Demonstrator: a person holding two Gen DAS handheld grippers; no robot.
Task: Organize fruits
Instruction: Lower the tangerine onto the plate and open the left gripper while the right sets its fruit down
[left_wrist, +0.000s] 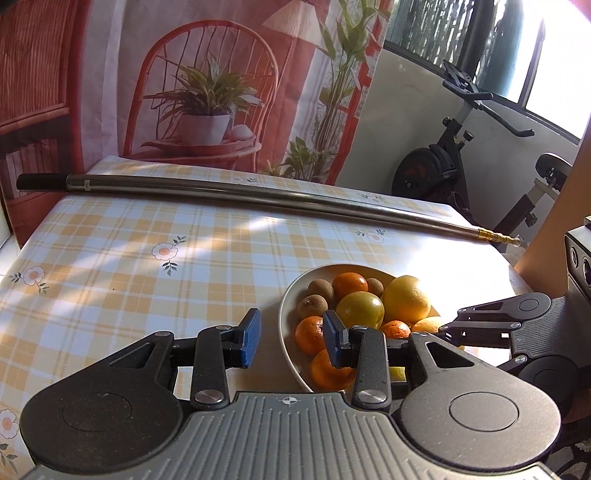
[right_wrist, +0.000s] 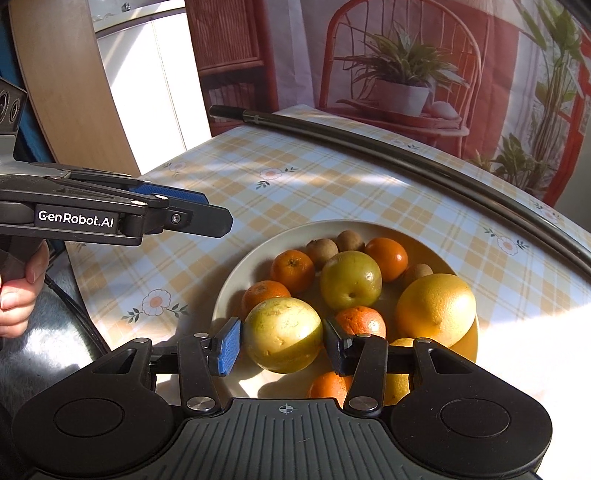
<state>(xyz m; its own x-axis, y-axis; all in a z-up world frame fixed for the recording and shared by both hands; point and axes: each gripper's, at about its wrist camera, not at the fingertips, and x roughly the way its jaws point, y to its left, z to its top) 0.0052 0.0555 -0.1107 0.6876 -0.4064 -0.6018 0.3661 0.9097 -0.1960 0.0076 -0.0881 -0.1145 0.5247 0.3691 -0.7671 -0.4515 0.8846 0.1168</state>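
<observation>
**Sitting in the bowl: fruit pile, one tool around a pale green one**

Sitting in a white bowl (right_wrist: 236, 280) is the whole fruit lot: a big yellow grapefruit (right_wrist: 436, 304), a green-yellow apple (right_wrist: 350, 280), several small oranges (right_wrist: 293, 269) and a few brown kiwis (right_wrist: 322, 250) toward the far side. Nearest the right wrist camera is a pale green fruit (right_wrist: 282, 334), resting on the near part of the bowl.

The right tool (right_wrist: 282, 347) has its blue pads on either side of that pale green fruit, right up against its flanks, so it looks gripped, though I can't tell how firmly. The left tool (left_wrist: 291, 338) is spread wide with nothing between its pads, hanging over the bowl's near-left rim; one pad is above the cloth, the other above the oranges. A hand (right_wrist: 18, 291) shows on its handle in the right view.

The bowl sits near the desk's right edge, on a yellow checked tablecloth (left_wrist: 129, 258) with little flowers. A long metal pole (left_wrist: 258, 197) lies along the far edge, well apart from the bowl. Behind it hangs a printed backdrop (left_wrist: 207, 92), and an exercise bike (left_wrist: 454, 155) stands past the far right corner.
</observation>
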